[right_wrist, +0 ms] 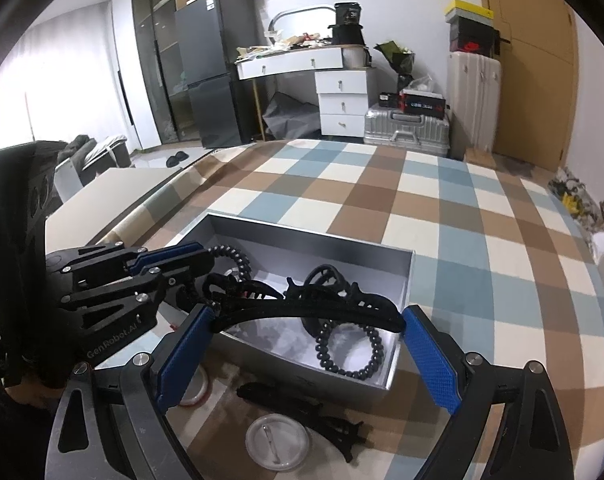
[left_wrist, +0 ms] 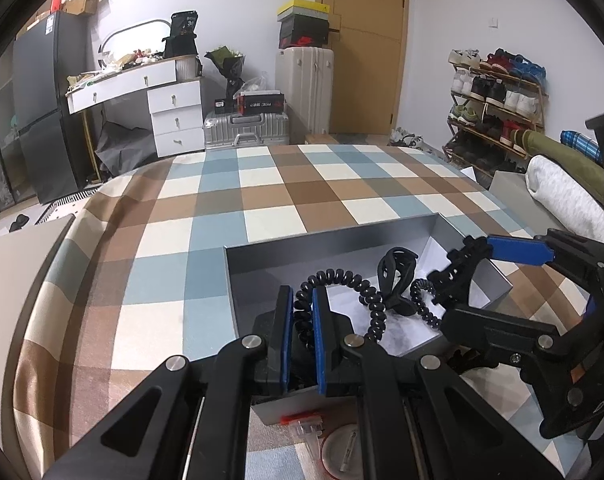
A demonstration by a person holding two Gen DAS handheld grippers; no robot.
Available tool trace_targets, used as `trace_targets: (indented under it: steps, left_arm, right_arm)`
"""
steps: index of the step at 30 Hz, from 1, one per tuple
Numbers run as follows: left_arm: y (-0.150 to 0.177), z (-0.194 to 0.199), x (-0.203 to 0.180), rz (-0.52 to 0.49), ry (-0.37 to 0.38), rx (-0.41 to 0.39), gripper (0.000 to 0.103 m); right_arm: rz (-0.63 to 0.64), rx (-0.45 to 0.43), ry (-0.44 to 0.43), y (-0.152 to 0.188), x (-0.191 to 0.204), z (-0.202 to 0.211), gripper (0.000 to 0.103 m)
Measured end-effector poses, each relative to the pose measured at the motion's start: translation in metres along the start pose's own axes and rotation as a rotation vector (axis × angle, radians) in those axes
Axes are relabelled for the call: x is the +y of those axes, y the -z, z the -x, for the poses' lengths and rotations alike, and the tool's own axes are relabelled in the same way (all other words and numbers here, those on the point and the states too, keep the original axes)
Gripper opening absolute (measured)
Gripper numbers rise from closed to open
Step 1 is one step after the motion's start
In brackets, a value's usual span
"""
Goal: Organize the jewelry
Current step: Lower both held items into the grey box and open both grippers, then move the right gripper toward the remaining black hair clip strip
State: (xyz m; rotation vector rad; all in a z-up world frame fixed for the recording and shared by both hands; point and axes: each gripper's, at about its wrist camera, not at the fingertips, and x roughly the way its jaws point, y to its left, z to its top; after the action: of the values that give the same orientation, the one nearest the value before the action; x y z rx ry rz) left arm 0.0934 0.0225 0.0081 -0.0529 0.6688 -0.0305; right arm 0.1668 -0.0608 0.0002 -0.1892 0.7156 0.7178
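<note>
Far ahead of the tongs, a white vanity desk with drawers (left_wrist: 174,100) stands against the wall, a dark grey fridge (left_wrist: 46,96) to its left. A ribbed silver aluminium suitcase (left_wrist: 244,130) lies flat to the desk's right, with a cream upright suitcase (left_wrist: 303,88) behind it. Off to the right stands a wooden shoe rack (left_wrist: 497,100) filled with sneakers. A tan wooden door (left_wrist: 365,40) rises behind.

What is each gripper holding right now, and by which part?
The left gripper is shut on a black spiral hair tie, pinching one side of its coil. The right gripper spans a black curved hair clip, gripped end to end over the grey box.
</note>
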Motion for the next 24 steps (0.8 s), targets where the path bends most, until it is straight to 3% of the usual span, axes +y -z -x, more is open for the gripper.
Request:
trace_targets:
  steps: [7, 9, 12, 16, 18, 24]
  left_arm:
    - [0.002, 0.004, -0.003, -0.001, 0.037, 0.003, 0.008]
    - [0.003, 0.006, -0.005, -0.013, 0.025, 0.017, 0.034]
    - [0.004, 0.015, -0.005, -0.002, 0.044, -0.001, 0.057]
    - [0.006, 0.03, -0.001, 0.014, 0.03, -0.016, 0.066]
    - [0.007, 0.036, 0.002, 0.027, 0.022, -0.023, 0.078]
    - [0.015, 0.048, 0.008, 0.053, 0.003, -0.031, 0.088]
  right_arm:
    - [0.004, 0.01, -0.002, -0.003, 0.003, -0.003, 0.095]
    - [0.018, 0.003, -0.006, -0.002, 0.005, 0.0, 0.095]
    - [0.034, -0.012, 0.008, -0.002, 0.006, 0.006, 0.099]
    - [0.027, -0.034, 0.037, 0.0, 0.0, 0.019, 0.103]
    - [0.01, -0.03, 0.049, 0.004, -0.006, 0.026, 0.103]
    - [-0.061, 0.008, 0.051, 0.015, -0.023, 0.036, 0.103]
